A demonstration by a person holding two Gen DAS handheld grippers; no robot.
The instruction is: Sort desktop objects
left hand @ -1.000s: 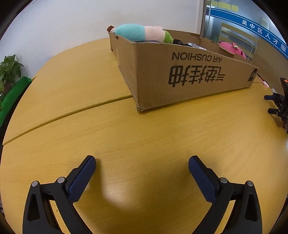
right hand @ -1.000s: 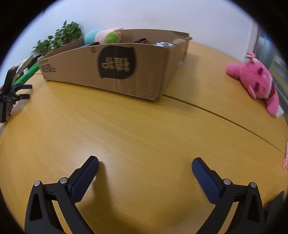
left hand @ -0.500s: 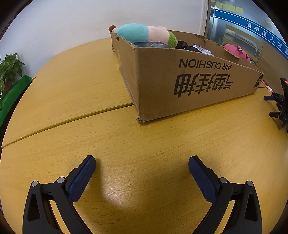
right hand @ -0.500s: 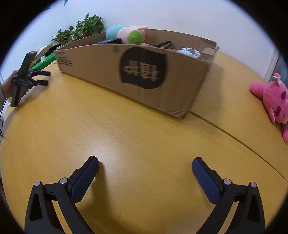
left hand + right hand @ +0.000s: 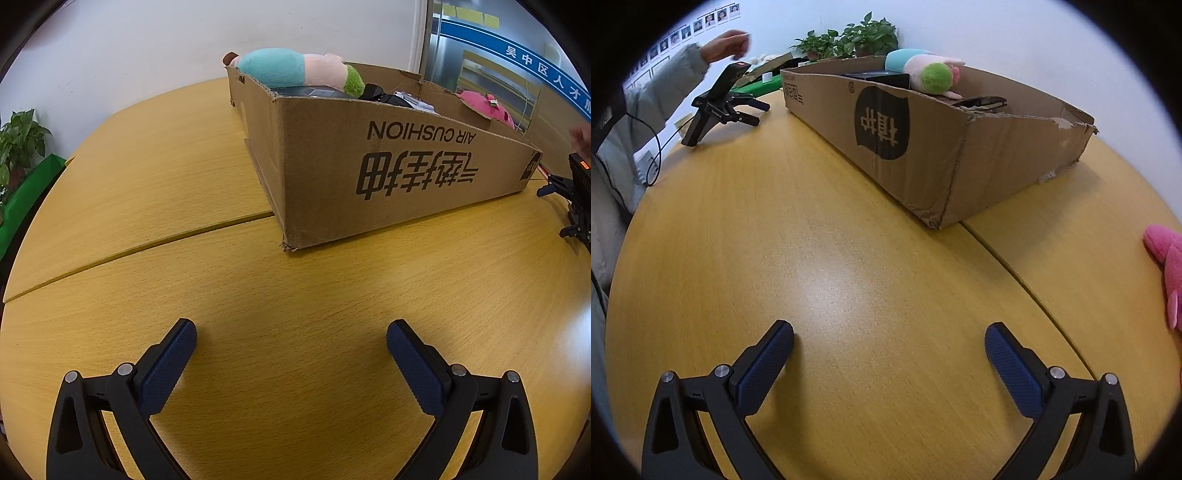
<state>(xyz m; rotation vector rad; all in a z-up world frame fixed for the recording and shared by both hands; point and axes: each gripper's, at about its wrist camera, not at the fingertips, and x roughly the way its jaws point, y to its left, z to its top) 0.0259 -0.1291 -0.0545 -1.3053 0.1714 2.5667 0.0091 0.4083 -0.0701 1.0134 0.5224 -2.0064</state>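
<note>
Left gripper (image 5: 291, 334), right gripper (image 5: 889, 336): jaws spread, empty, low over bench (image 5: 258, 280). Cardboard box (image 5: 388, 166) far on bench, teal-pink plush (image 5: 295, 70) inside. Pink plush (image 5: 1167, 266) on bench, right.

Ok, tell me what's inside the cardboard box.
The cardboard box shows a teal, pink and green plush toy, a black case and dark and white items. Its walls hide anything lower.

A long, shallow brown cardboard box (image 5: 388, 162) with torn rims sits on the yellow wooden table (image 5: 258, 295) at twelve o'clock, holding a teal-pink-green plush toy (image 5: 295, 70). A pink plush toy (image 5: 1167, 266) lies at three o'clock.
</note>
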